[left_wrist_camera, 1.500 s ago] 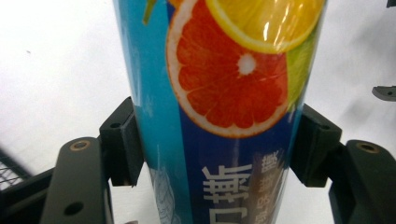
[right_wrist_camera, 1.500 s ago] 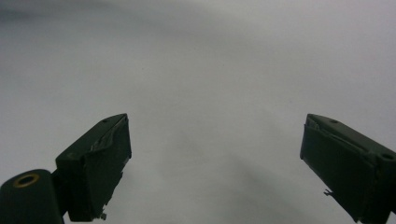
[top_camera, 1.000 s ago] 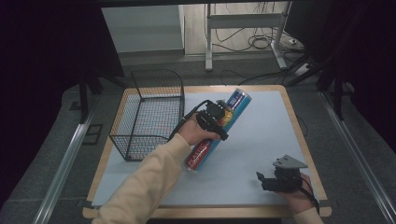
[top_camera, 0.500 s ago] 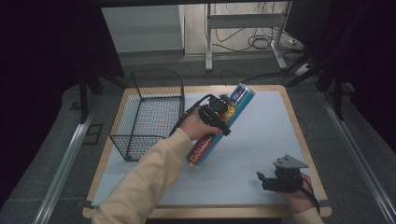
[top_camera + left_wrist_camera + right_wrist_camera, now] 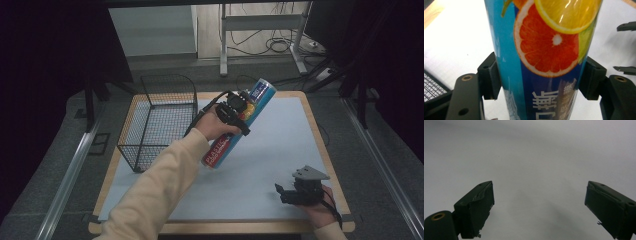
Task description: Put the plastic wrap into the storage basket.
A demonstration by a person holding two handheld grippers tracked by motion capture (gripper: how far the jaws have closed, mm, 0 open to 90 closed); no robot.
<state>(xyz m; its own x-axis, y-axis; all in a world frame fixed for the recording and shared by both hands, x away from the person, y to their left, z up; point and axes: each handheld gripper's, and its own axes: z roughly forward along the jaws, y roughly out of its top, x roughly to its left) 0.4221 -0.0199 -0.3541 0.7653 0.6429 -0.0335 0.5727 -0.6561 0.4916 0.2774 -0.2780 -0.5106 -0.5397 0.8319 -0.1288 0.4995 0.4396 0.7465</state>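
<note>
Nearest to us: our right gripper (image 5: 282, 192) sits low at the near right corner of the table (image 5: 310, 125), hand (image 5: 320, 207) wrapped around it, grey three-cornered plate on top. In the right gripper view its jaws stand wide apart with nothing between them, just the pale blue mat (image 5: 536, 157) ahead.

Mid-table: our left sleeve (image 5: 150, 195) reaches diagonally up from the near edge. Left hand (image 5: 212, 127) carries the left gripper (image 5: 239, 111), cable looping off its back. It's clamped on the tall printed can (image 5: 239, 125), roughly mid-length. In the left gripper view both pads press on opposite sides of the can (image 5: 541, 57); we see blue wrap with orange and lemon slices. The can is tilted, red lower end toward us, blue top end (image 5: 262, 90) pointing away and right. Whether the lower end touches the mat we cannot tell.

Left of that: black wire basket (image 5: 160, 117) standing on the mat's left side, just beside our left hand, can outside it.

Beyond the table: floor, metal frame legs (image 5: 223, 40), loose cables (image 5: 280, 45).
</note>
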